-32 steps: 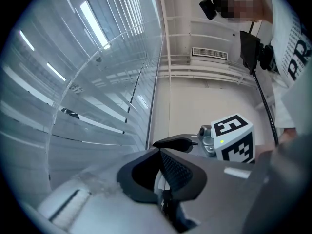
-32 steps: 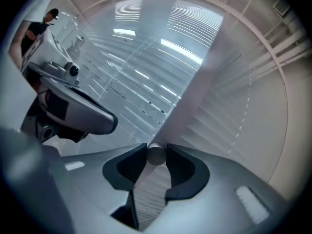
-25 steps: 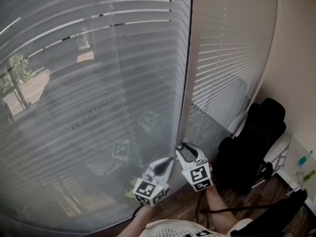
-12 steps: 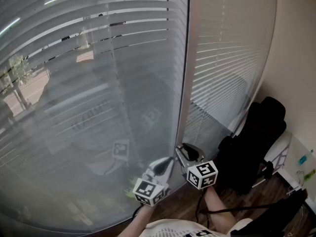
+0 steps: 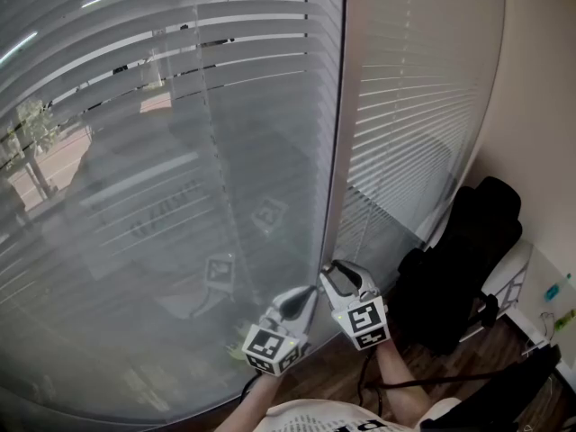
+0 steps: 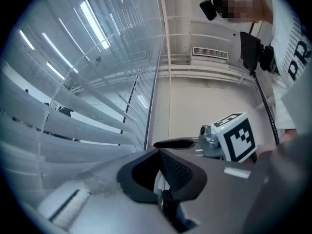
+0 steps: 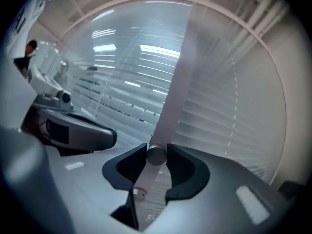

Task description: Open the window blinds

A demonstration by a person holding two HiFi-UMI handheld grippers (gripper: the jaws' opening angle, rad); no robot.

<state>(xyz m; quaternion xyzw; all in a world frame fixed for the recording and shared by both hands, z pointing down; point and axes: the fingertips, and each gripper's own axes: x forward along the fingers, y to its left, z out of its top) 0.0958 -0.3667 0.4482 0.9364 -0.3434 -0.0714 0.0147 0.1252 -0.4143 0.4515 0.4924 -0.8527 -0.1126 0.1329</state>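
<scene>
Two grey slatted blinds cover the window, a wide left blind and a narrower right blind. Between them hangs a pale tilt wand. My right gripper is shut on the wand's lower end; in the right gripper view the wand's round tip sits pinched between the two dark pads. My left gripper hovers just left of it, jaws together at the tips, a thin pale strip showing behind them. The left blind's slats are partly tilted, with the street visible through them.
A black chair or bag stands on the wood floor to the right, under the right blind. A beige wall closes the right side. Small bottles sit at the far right edge. Cables trail below my hands.
The right gripper's marker cube twisted briefly half a second ago and has turned back. The left blind's slats have tilted slightly, shifting the bright gaps near the top.
</scene>
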